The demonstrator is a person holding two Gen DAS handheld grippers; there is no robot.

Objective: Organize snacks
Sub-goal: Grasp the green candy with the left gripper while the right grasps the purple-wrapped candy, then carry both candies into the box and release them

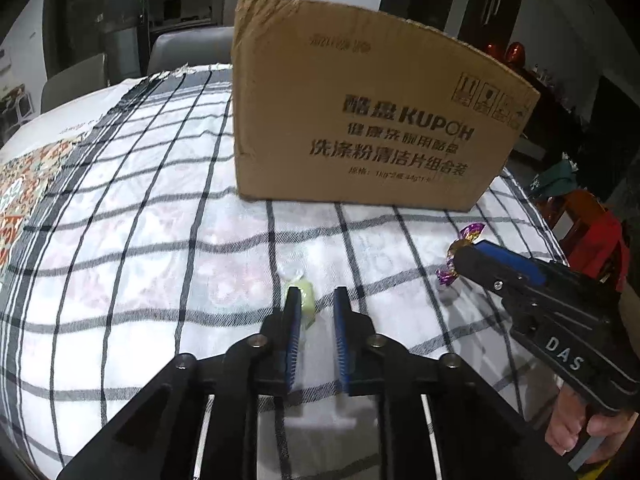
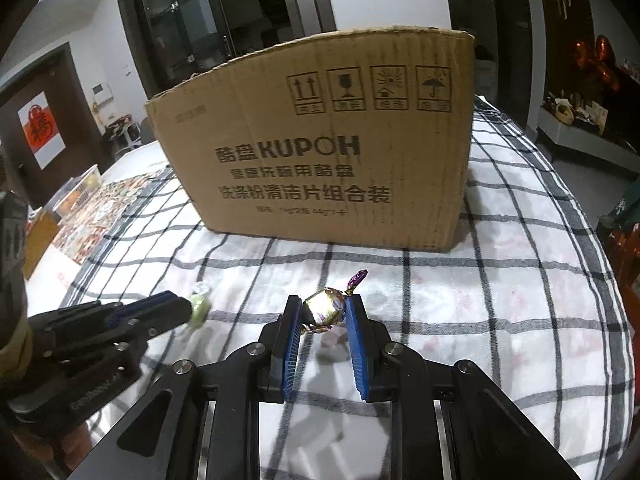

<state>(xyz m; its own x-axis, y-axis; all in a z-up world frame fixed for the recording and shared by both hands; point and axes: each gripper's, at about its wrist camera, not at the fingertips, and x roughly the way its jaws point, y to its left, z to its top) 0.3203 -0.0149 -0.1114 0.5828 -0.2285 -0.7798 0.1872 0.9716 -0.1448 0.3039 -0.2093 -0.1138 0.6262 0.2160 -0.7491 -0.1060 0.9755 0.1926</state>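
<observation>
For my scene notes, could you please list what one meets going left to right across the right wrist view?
Left gripper → pale green candy → gold and purple candy between the right gripper fingers; the cardboard box stands behind.

Matt corrugated cardboard box; woven cloth; glossy foil candy.

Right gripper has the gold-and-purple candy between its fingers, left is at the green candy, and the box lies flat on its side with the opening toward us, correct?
Not quite. In the right wrist view the box stands upright, showing its printed side, not an opening. The right gripper does bracket the gold-and-purple candy; the left gripper is at the green candy.
</observation>
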